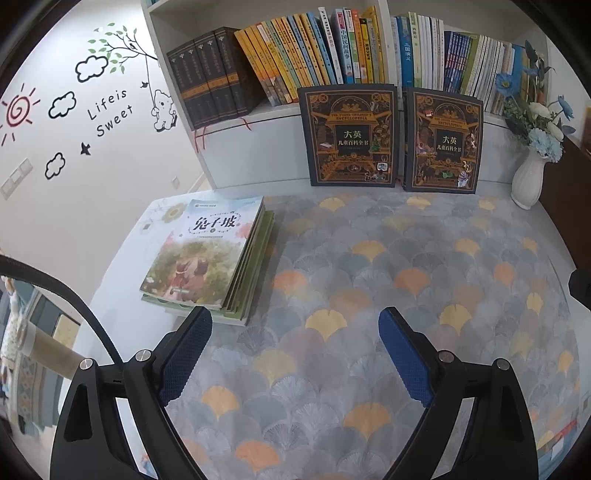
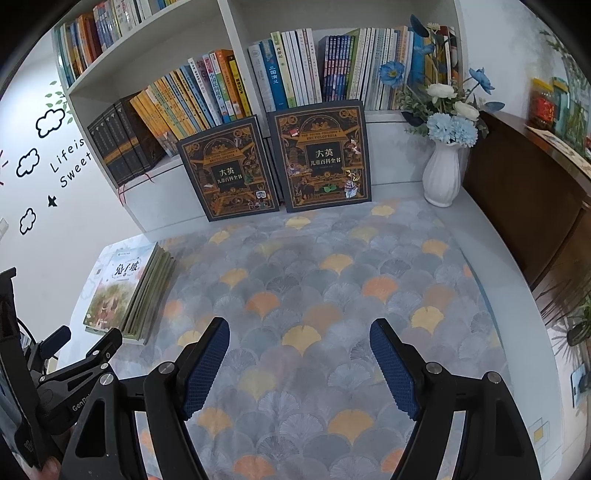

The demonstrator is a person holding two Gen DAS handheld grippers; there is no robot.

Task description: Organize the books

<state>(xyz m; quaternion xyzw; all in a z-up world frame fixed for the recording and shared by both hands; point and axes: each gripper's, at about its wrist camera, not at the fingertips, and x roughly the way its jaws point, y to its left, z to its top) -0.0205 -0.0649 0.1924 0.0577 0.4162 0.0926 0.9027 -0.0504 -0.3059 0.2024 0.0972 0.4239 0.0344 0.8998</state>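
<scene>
Left gripper [image 1: 295,325]: I see its jaws spread wide with nothing between the blue pads; it hangs over the patterned tablecloth [image 1: 369,277], its left finger just in front of the near corner of the book stack.
Right gripper [image 2: 299,338]: I read the jaws as parted, a little narrower than the left pair, empty, above the cloth's middle.
Book stack [image 1: 207,254]: thin paperbacks lying flat at the table's left edge, pale illustrated cover on top, spines toward the cloth's centre.
Encyclopedia volumes: two dark ornate books stand upright side by side, leaning against the shelf front; left volume [image 1: 349,134], right volume [image 1: 443,142].
Bookshelf [image 1: 218,162]: white unit behind the table, lower row packed with upright and leaning spines.
Vase [image 1: 528,177]: white, ribbed, blue and white flowers, at the table's far right beside the right volume.
Left wrist view only: I get the sun drawing on the wall decal [image 1: 18,109] and the stack's cover at close range.
Right wrist view only: I get the left gripper's body at the lower left, an upper shelf row [image 2: 96,33], a brown cabinet [image 2: 517,206] right of the vase, and jars [image 2: 543,107] on top of it.
</scene>
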